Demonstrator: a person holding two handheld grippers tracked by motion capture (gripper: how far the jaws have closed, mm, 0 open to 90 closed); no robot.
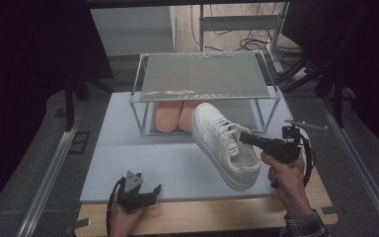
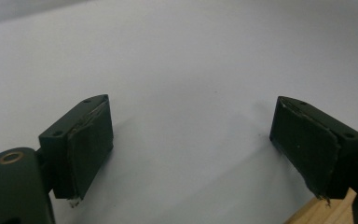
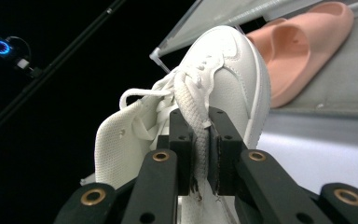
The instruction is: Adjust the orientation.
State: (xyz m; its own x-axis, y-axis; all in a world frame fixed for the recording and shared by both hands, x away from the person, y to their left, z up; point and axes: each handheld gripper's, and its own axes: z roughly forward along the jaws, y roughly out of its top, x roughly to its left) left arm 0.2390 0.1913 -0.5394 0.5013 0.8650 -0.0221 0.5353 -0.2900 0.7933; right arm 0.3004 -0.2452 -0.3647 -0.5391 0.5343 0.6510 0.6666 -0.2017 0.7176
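pinching sneaker (image 3: pixel 223 70) tongue, right tool (image 3: pixel 200 154)

Dim room, dark edges (nearly black), soft overhead light, faint shadows, slight close-up blur

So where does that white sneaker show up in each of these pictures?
High view: the white sneaker sits right of centre, tilted, toe toward the shelf rack, held by the right tongs.
Left gripper view: not in it.
Right gripper view: centre, toe pointing up, the tongs pinching its side wall.
Shared landmark: the pink slippers beyond the toe, in the high and right gripper views.
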